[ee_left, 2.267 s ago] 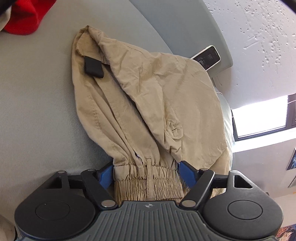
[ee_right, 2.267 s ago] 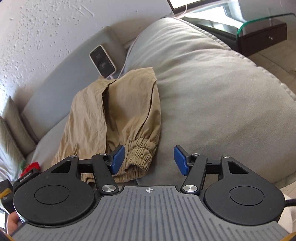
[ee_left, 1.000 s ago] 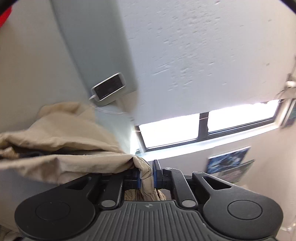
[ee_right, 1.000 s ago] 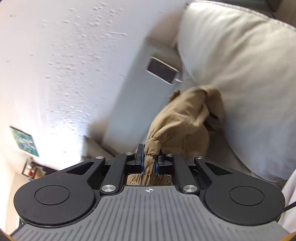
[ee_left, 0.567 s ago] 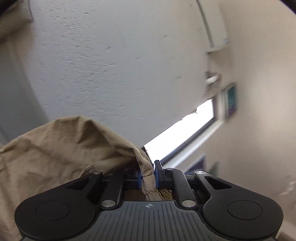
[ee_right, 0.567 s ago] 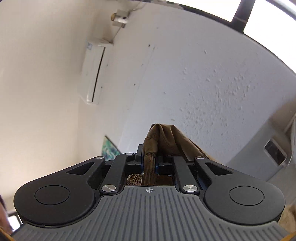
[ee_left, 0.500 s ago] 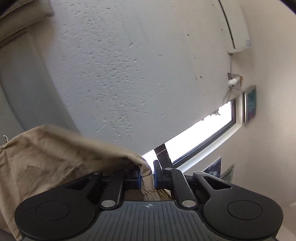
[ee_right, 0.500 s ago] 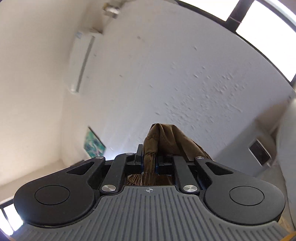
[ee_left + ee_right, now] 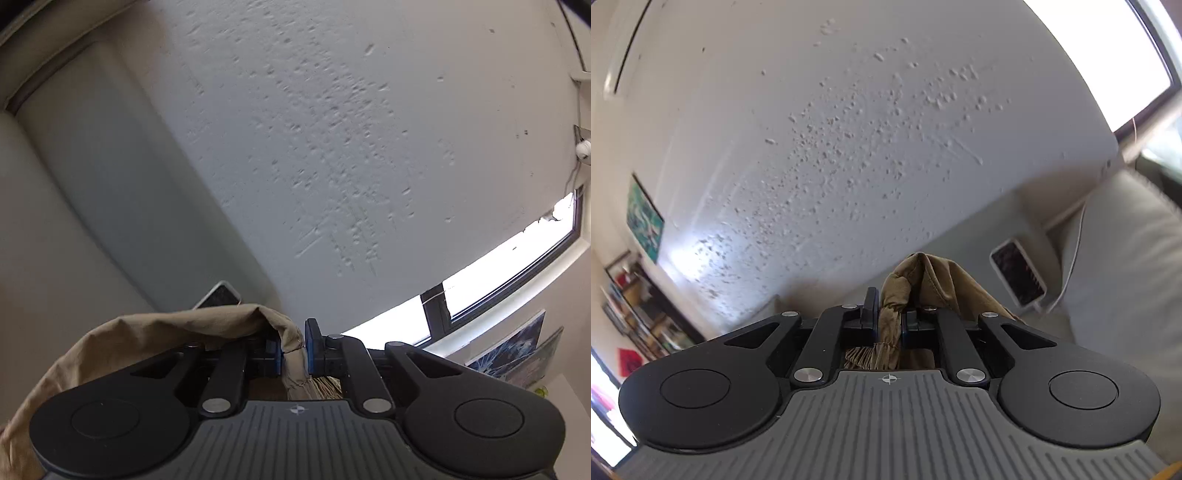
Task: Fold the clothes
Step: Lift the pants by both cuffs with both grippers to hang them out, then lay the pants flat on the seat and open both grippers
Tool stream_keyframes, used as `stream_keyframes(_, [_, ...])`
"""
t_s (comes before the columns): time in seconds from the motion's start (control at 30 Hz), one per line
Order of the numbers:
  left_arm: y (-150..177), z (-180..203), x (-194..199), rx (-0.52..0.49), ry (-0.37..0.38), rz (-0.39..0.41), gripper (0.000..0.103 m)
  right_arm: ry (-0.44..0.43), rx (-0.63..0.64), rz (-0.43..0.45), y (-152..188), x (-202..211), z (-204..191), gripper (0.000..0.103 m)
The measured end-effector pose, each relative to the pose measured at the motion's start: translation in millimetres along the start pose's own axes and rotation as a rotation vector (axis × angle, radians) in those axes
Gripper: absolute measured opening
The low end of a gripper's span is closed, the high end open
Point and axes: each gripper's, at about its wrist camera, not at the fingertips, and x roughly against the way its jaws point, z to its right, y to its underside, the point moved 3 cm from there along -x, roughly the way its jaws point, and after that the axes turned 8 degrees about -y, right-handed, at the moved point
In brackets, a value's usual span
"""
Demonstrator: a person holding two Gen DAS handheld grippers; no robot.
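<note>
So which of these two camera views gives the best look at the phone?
The right wrist view: the phone shows nearly whole there, dark screen facing us, against the sofa. In the left wrist view only its top corner peeks above the tan trousers.

No legible text, labels, brands or numbers in either wrist view; phone screen (image 9: 1017, 271) dark, wall pictures (image 9: 644, 219) too blurred.

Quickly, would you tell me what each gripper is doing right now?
Left gripper: closed on the tan trousers.
Right gripper: closed on the same trousers, at the gathered cuff.
</note>
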Motion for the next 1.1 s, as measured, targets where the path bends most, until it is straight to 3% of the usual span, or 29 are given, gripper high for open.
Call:
stream_keyframes(0.07, [-25.1,45.7,20.7,-0.137,0.127,0.146,0.009,-0.091,0.079,0.096,-28.6,11.0,-34.3,0.011])
stream_keyframes(0.1, [-28.5,57.6,30.7,-0.178,0.16,0.176,0.009,-0.128,0.138,0.149,-39.7,26.3,-53.6,0.011])
stream_keyframes(0.17, [-28.2,72.8,50.4,-0.237,0.201,0.203,0.01,-0.172,0.237,0.224,-56.0,57.3,-85.2,0.011])
stream_keyframes(0.23, [-18.1,76.0,66.1,-0.282,0.217,0.205,0.01,-0.187,0.23,0.203,-55.0,83.5,-92.0,0.011])
stream_keyframes(0.33, [27.4,42.5,76.0,-0.296,0.16,0.139,0.01,-0.179,0.207,0.131,-24.2,108.3,-71.3,0.011])
stream_keyframes(0.43, [93.3,-33.4,67.1,-0.219,0.023,0.021,0.01,-0.138,0.126,0.003,40.0,114.1,-20.1,0.011])
stream_keyframes(0.57, [182.5,-140.1,50.1,-0.091,-0.206,-0.16,0.01,-0.024,-0.06,-0.203,153.3,104.2,73.0,0.011])
stream_keyframes(0.63, [214.6,-182.5,41.7,-0.034,-0.304,-0.228,0.01,0.075,-0.223,-0.313,216.0,98.5,125.7,0.011])
stream_keyframes(0.77, [245.1,-219.6,29.7,-0.009,-0.422,-0.335,0.009,0.246,-0.434,-0.457,303.9,99.9,194.7,0.011])
stream_keyframes(0.87, [248.7,-217.6,27.5,-0.052,-0.453,-0.356,0.009,0.27,-0.481,-0.467,320.6,109.2,206.1,0.011])
stream_keyframes(1.1, [252.3,-222.8,41.7,0.007,-0.481,-0.416,0.009,0.258,-0.472,-0.454,314.7,123.0,193.1,0.011])
